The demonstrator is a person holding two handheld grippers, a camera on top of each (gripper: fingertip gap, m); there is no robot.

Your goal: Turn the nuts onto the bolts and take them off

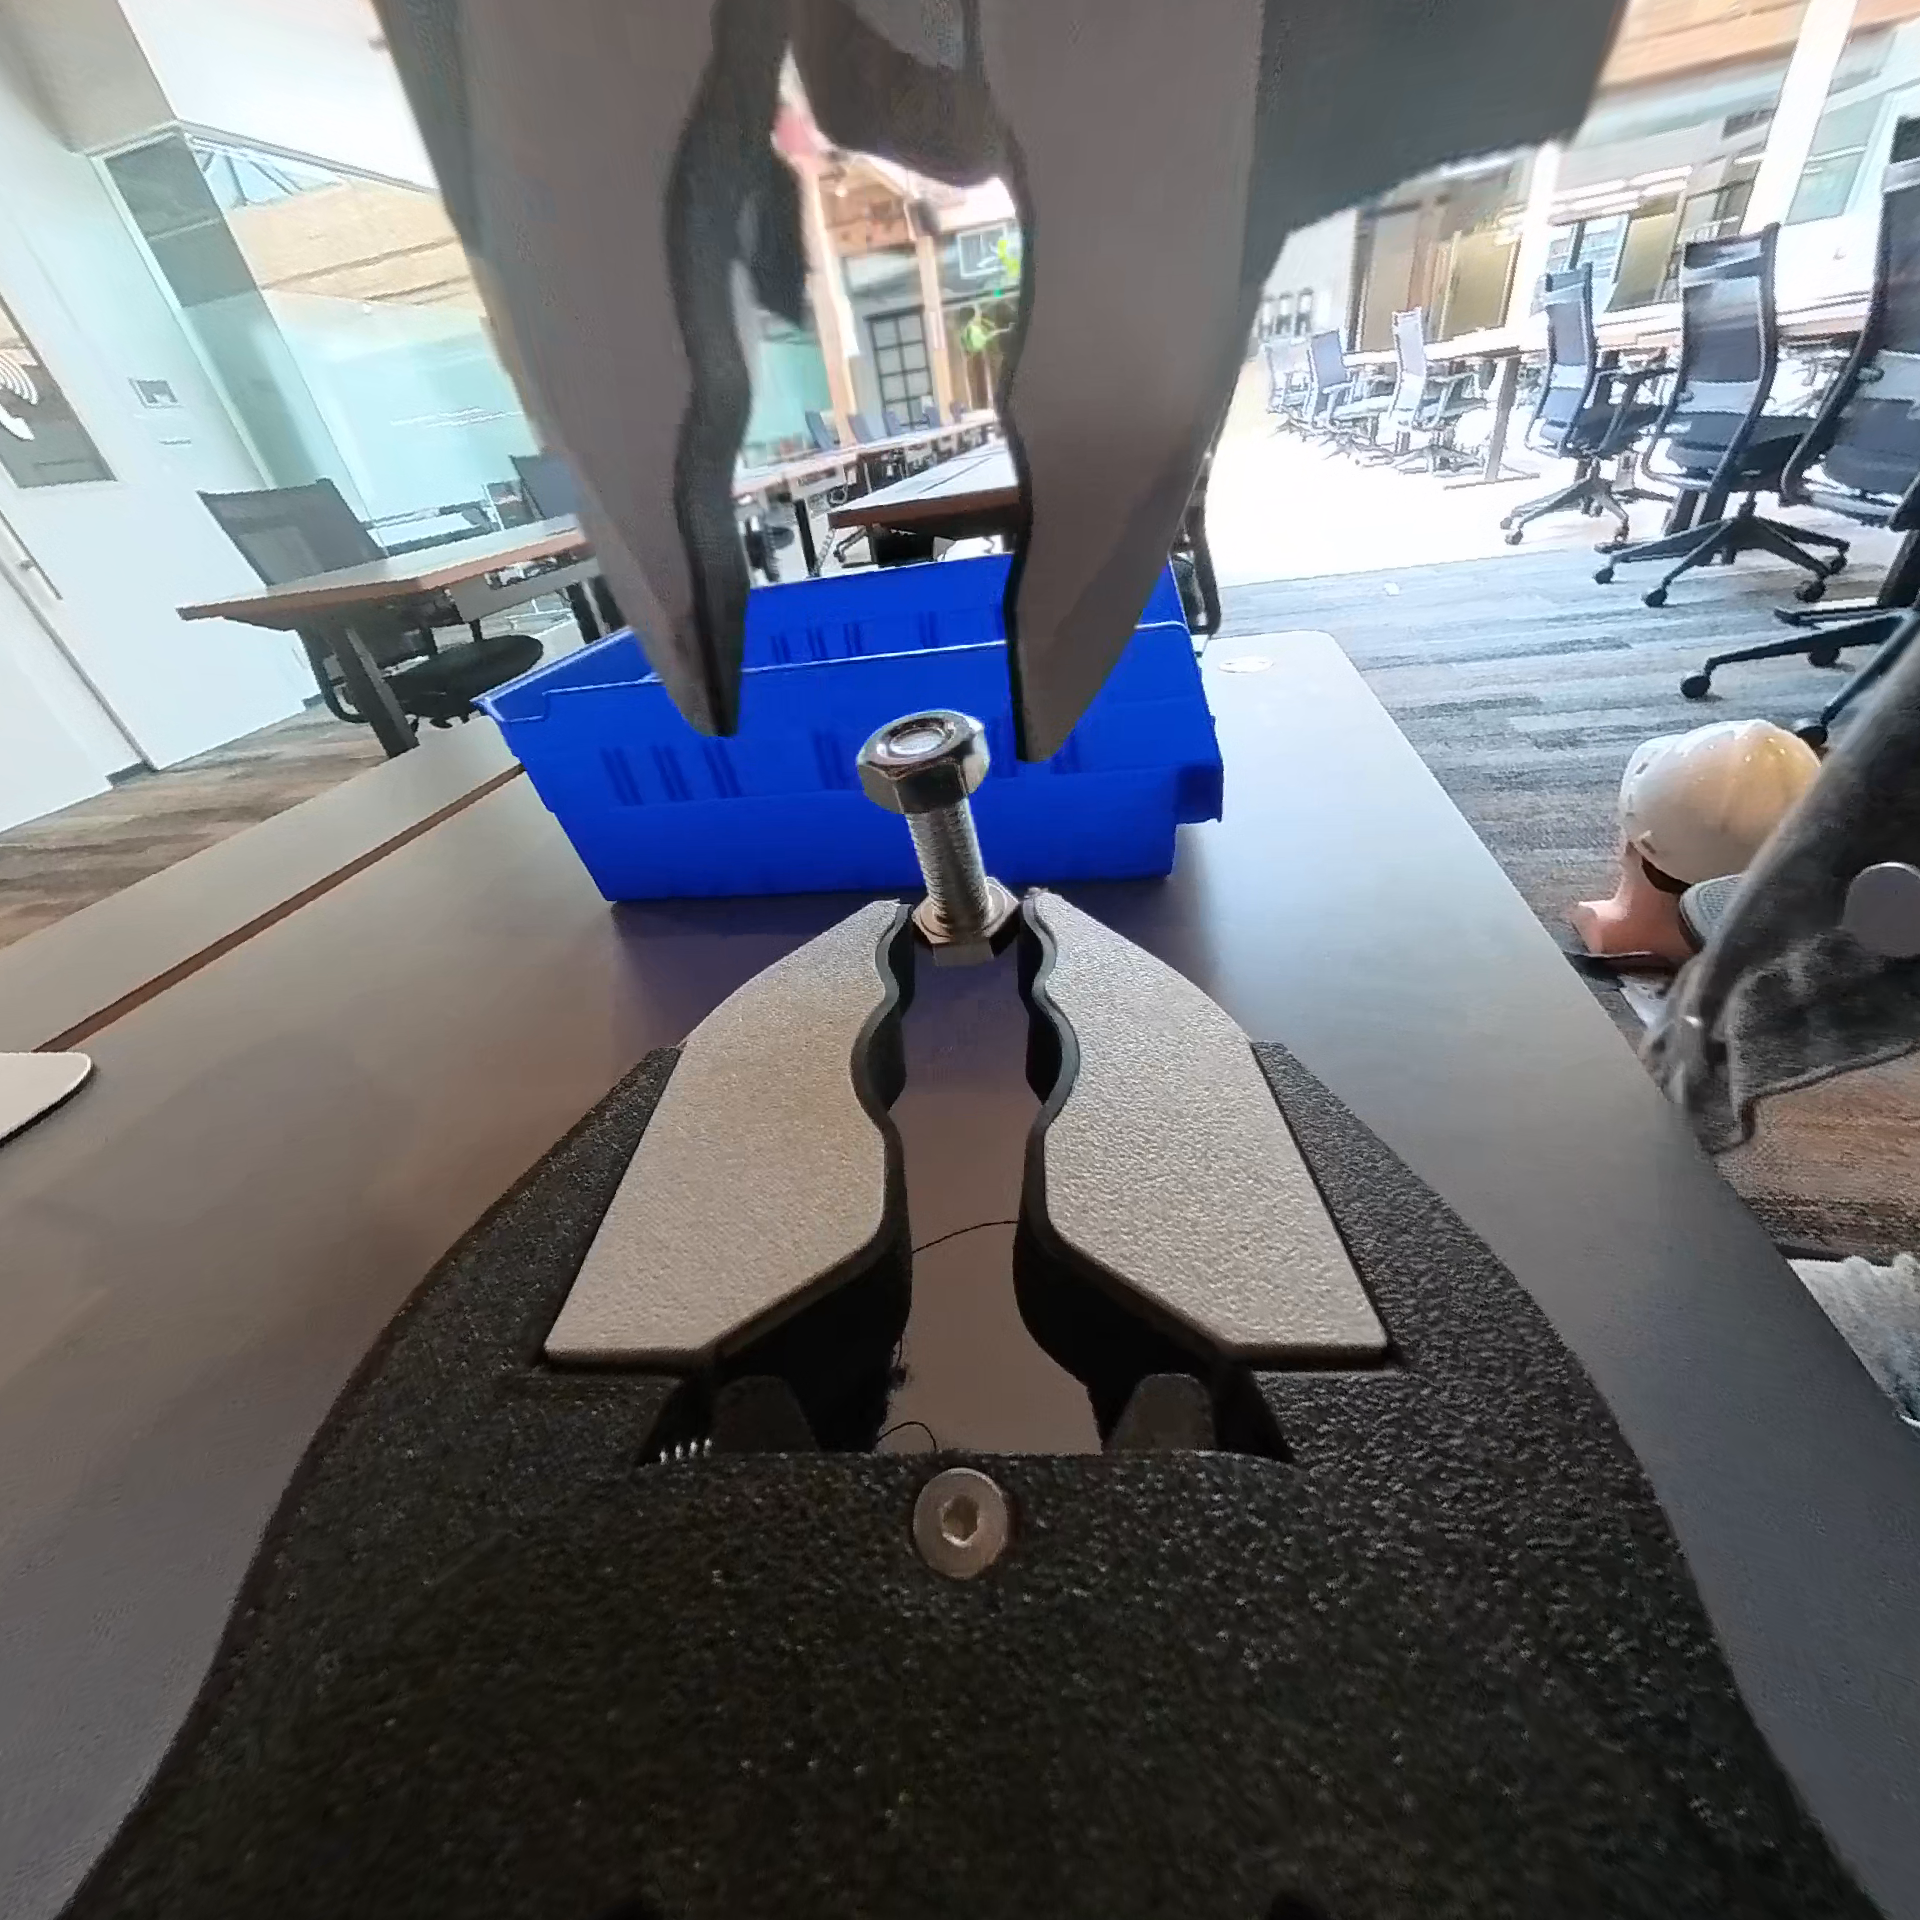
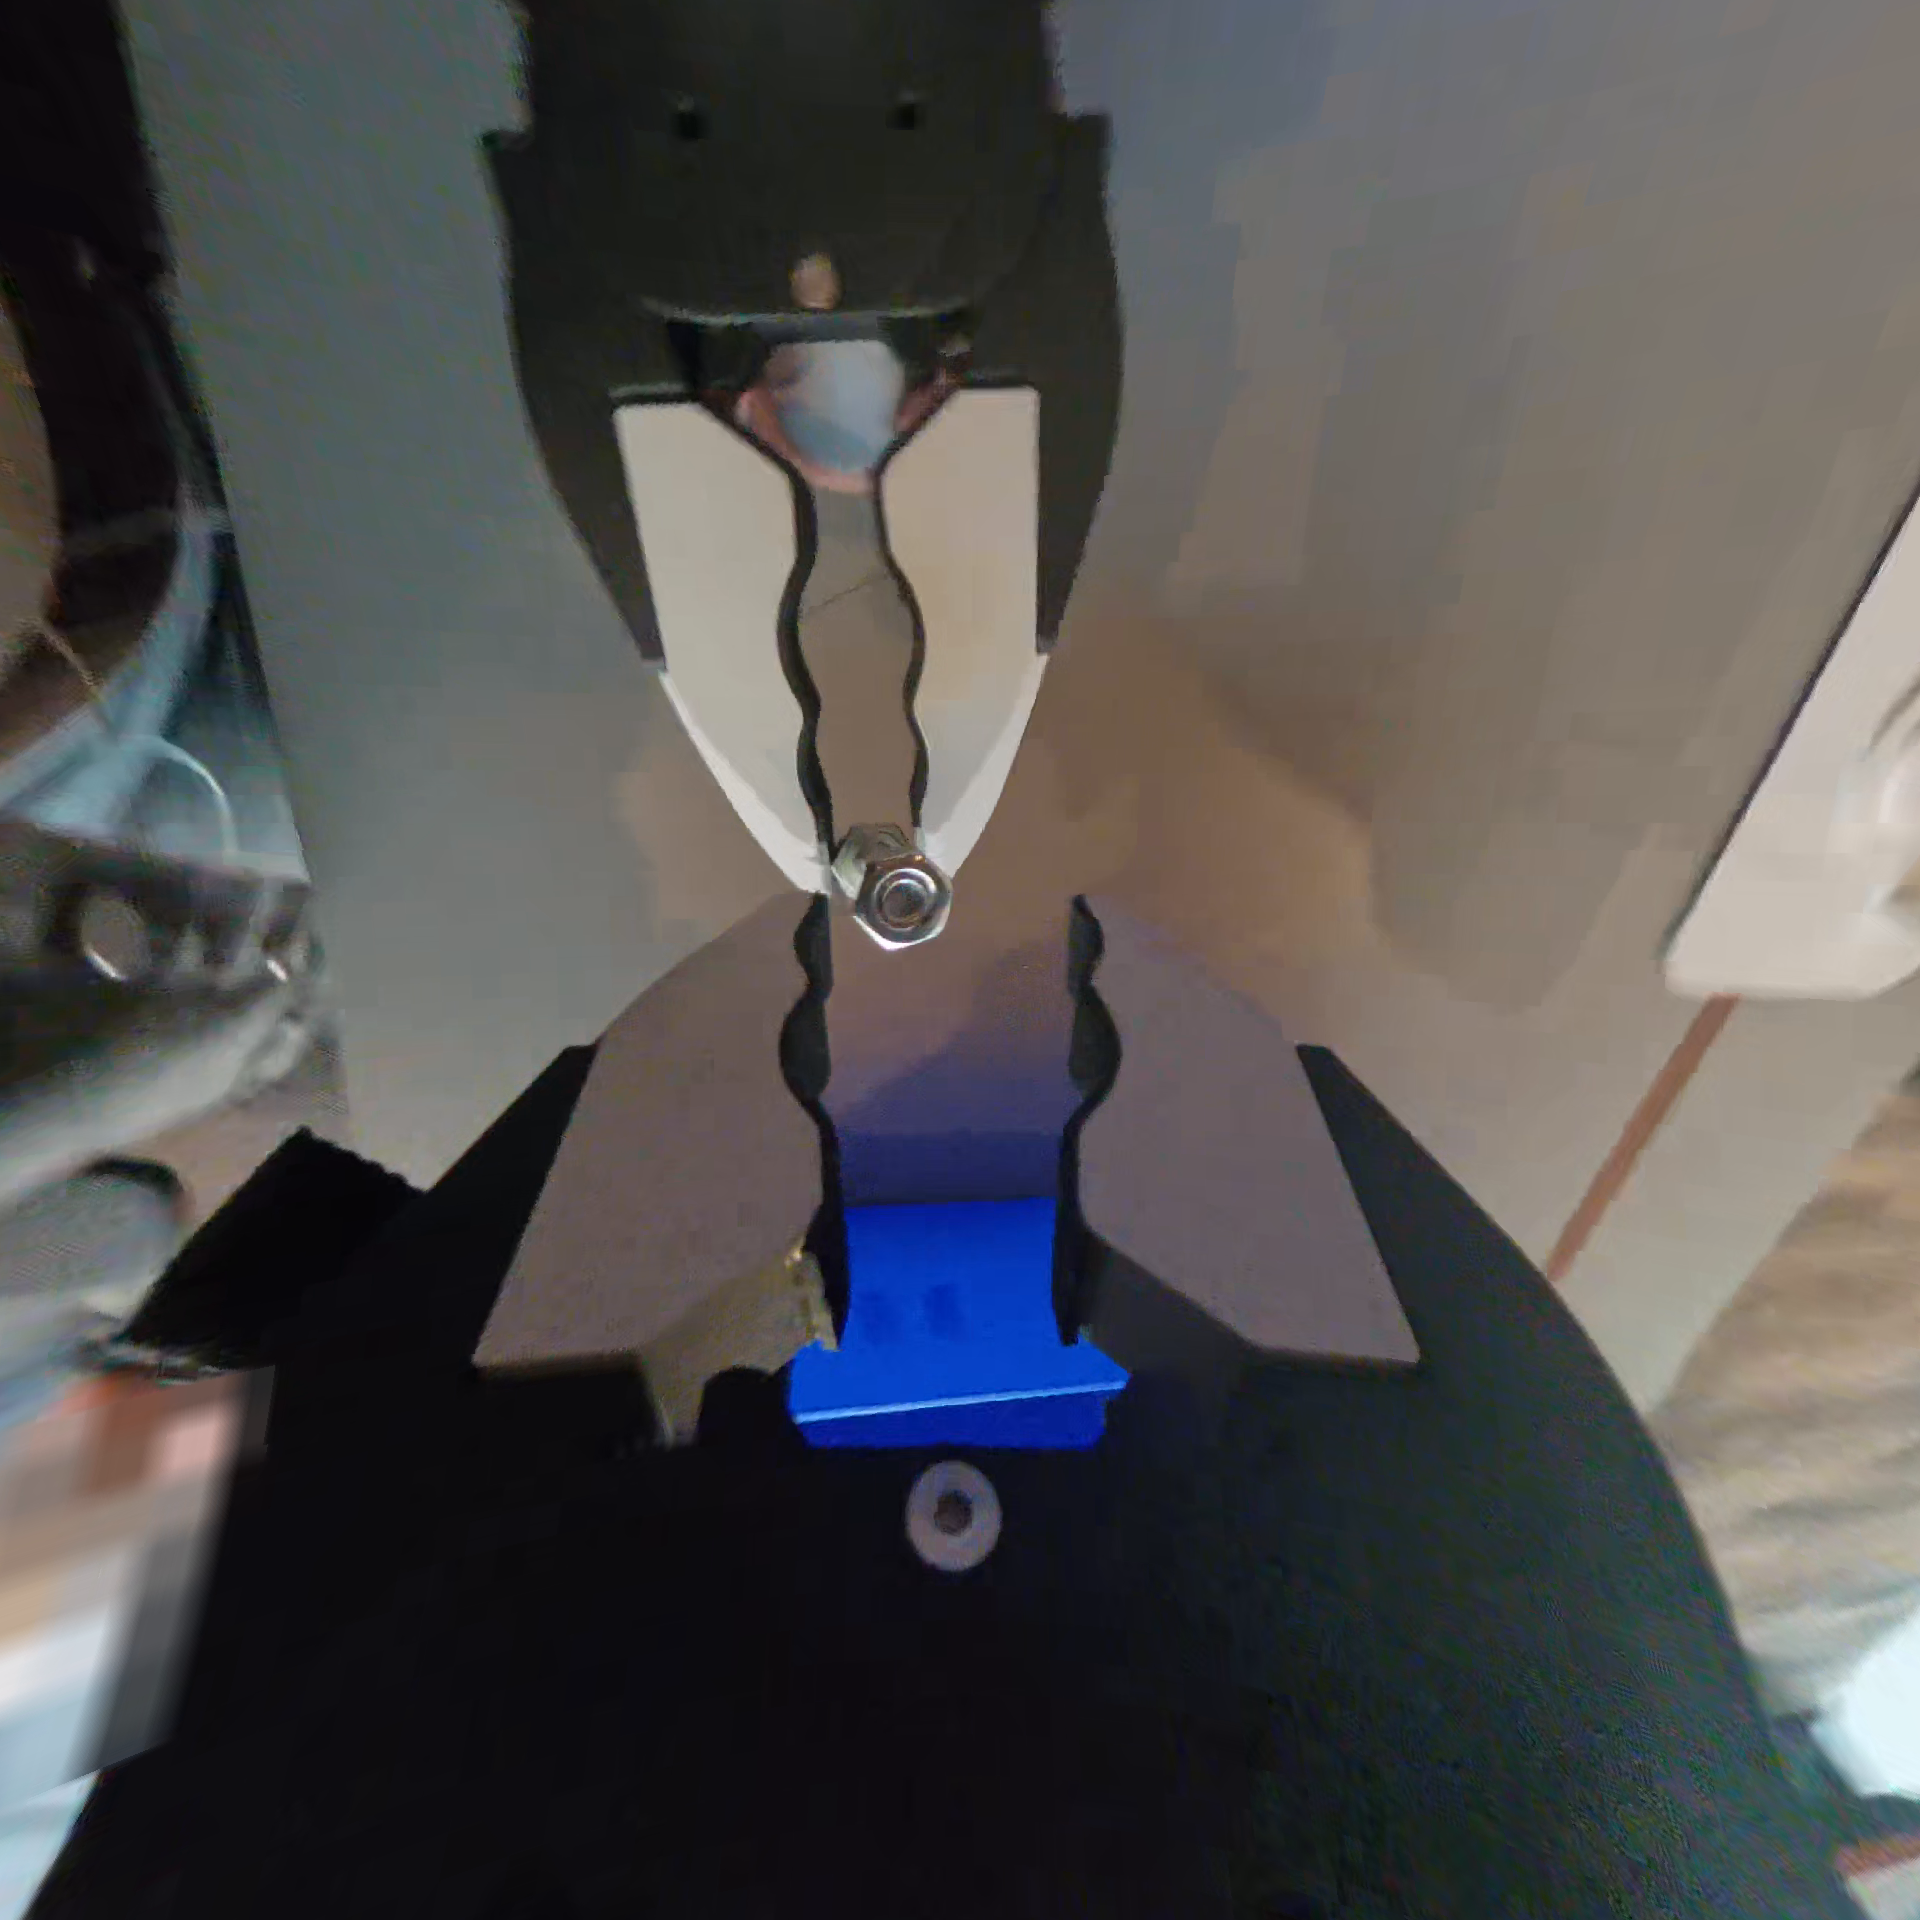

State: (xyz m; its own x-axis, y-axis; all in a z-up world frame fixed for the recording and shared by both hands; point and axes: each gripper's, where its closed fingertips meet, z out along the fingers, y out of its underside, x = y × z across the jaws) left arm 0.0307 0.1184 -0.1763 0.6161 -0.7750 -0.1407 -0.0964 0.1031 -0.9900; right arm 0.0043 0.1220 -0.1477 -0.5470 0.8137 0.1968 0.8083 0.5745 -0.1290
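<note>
A silver hex bolt (image 1: pixel 935 831) stands upright above the dark table (image 1: pixel 312 1039), head up. My left gripper (image 1: pixel 961 920) is shut on the hex nut (image 1: pixel 958 940) threaded on the bolt's lower end. My right gripper (image 1: pixel 878 727) comes down from above with its jaws open, one fingertip on each side of the bolt head and neither touching it. In the right wrist view I look down on the bolt head (image 2: pixel 902 902), which sits close to the left finger of my open right gripper (image 2: pixel 951 914). The left gripper (image 2: pixel 883 847) grips the nut just beyond it.
A blue plastic bin (image 1: pixel 831 748) stands on the table right behind the bolt and shows below my right gripper (image 2: pixel 945 1309). A white hard hat (image 1: pixel 1714 790) lies on the floor at the right. Office chairs (image 1: pixel 1745 416) and desks stand farther off.
</note>
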